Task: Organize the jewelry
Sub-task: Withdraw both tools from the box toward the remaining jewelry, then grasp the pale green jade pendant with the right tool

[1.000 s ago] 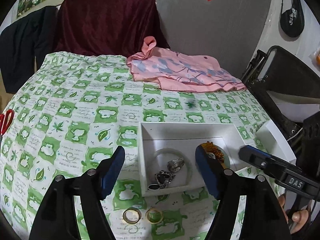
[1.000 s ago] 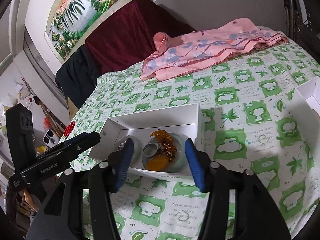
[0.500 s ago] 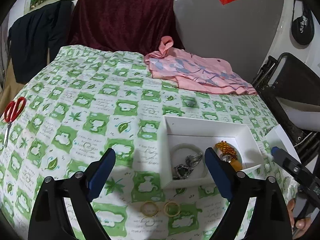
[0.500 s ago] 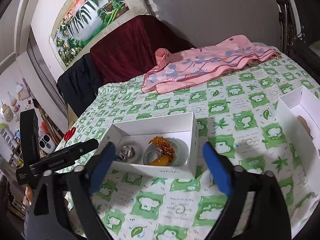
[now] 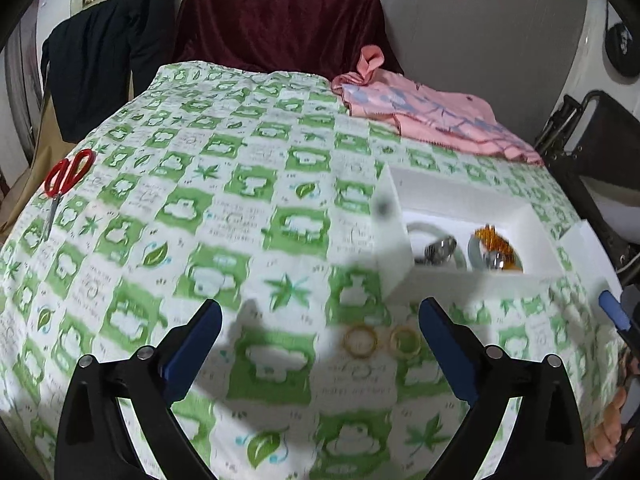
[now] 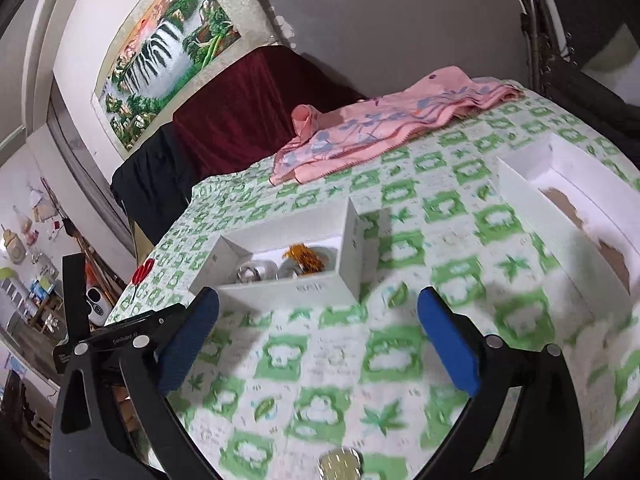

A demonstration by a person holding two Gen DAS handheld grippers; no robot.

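Your left gripper [image 5: 320, 344] has just been opening and stands wide with nothing between its jaws; two gold rings [image 5: 382, 341] lie on the tablecloth [image 5: 224, 216] low in frame, right of centre. Your right gripper [image 6: 318, 332] likewise spreads wide and empty, the white box [image 6: 296, 288] of jewelry at centre frame above it.

You had a white open box [image 5: 460, 208] on the green-and-white cloth, holding a pale bangle [image 5: 424, 227], a silver piece [image 5: 440, 248] and an orange beaded piece [image 5: 494, 240] lying flat inside. Just in front of the box, two gold rings [image 5: 361, 341] lay flat side by side on the cloth, close together. A second white box [image 6: 568, 208] stood open, well apart to the right.
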